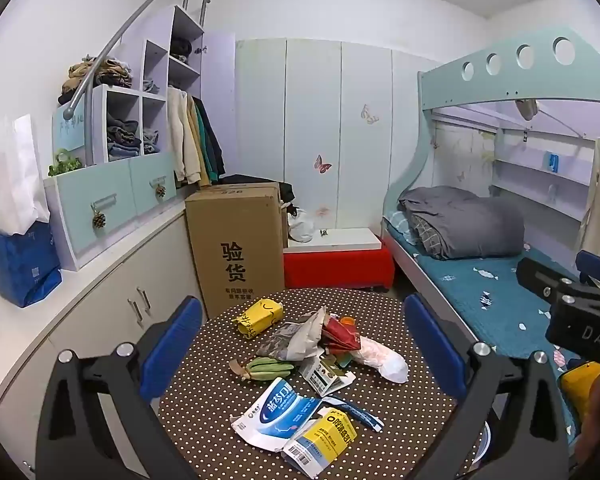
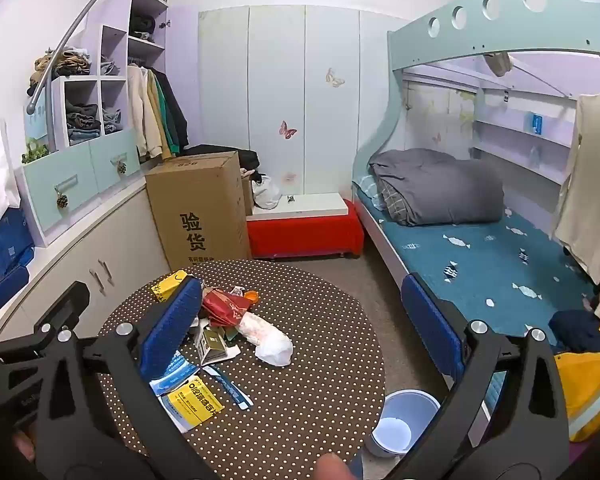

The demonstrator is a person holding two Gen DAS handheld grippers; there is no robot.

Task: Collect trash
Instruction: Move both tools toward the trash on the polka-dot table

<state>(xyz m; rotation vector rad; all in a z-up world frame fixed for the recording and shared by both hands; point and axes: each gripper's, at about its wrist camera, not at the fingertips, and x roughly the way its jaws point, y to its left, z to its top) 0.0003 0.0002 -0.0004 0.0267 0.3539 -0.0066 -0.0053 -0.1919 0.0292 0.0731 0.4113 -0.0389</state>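
Note:
Trash lies on a round brown dotted table point(image 1: 380, 420) point(image 2: 320, 400): a yellow carton point(image 1: 260, 317), crumpled paper point(image 1: 300, 336), a red wrapper point(image 1: 340, 334) point(image 2: 224, 306), a white wad point(image 1: 382, 359) point(image 2: 270, 340), a green bundle point(image 1: 269, 368), a small torn box point(image 1: 326, 376) point(image 2: 212, 346), a blue-white flattened box point(image 1: 276, 416), a yellow-white box point(image 1: 322, 442) point(image 2: 194, 400). My left gripper point(image 1: 304, 348) is open above the pile, empty. My right gripper point(image 2: 302, 320) is open over the table, empty. A pale blue bin point(image 2: 400, 420) stands on the floor, right of the table.
A tall cardboard box point(image 1: 236, 240) and a red bench point(image 1: 338, 268) stand behind the table. White cabinets point(image 1: 100, 300) run along the left. A bunk bed point(image 1: 480, 280) with a grey duvet is on the right. The right gripper's body point(image 1: 572, 304) shows at the left view's right edge.

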